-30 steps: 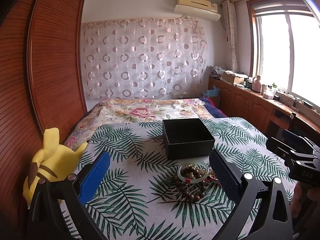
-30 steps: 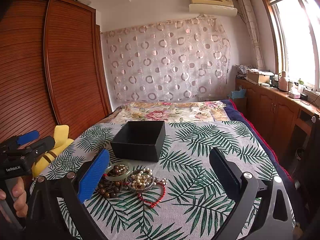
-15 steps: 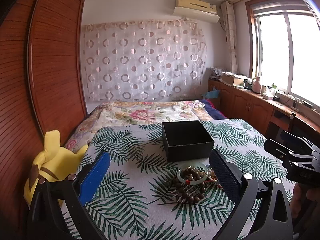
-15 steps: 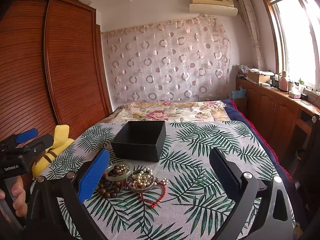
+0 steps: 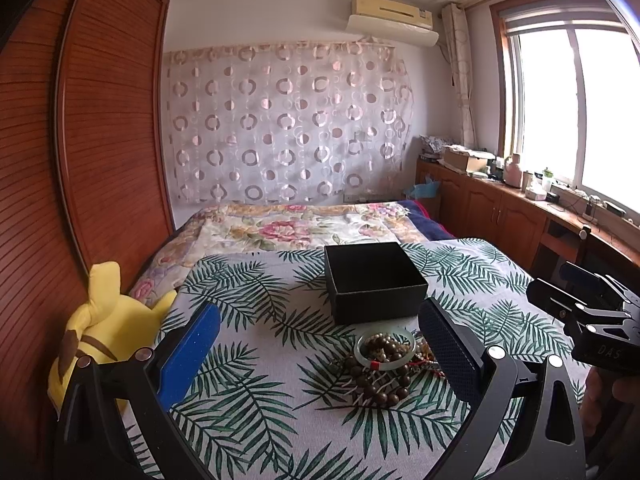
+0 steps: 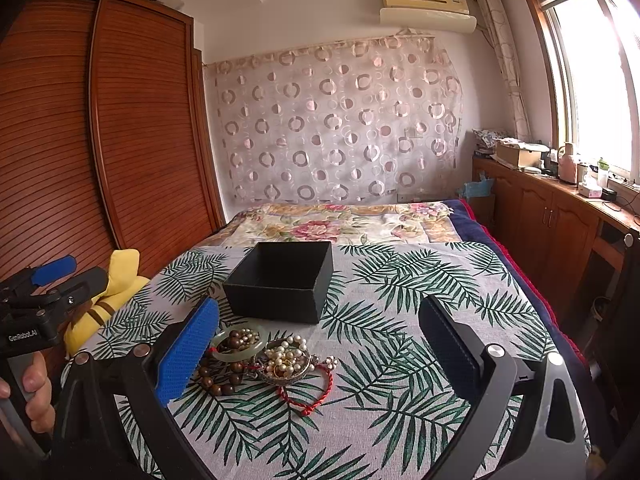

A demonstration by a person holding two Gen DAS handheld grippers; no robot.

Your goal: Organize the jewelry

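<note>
From the left wrist, the left gripper [image 5: 319,346] hangs with its jaws spread wide and nothing between them. Ahead of it, toward its right finger, a pale green bangle [image 5: 385,349] lies on a heap of brown wooden beads [image 5: 378,386] on the palm-leaf cloth [image 5: 256,396]. Just beyond the heap stands the open black box [image 5: 374,282]. A yellow plush toy [image 5: 102,330] sits far off its left finger.

From the right wrist, the right gripper [image 6: 319,346] is likewise spread and empty. The jewelry sits close by its left finger: the bangle [image 6: 239,346], a pearl cluster [image 6: 286,360] beside it, and a red cord bracelet [image 6: 310,394] nearest. The box [image 6: 282,282] stands just behind them.
</note>
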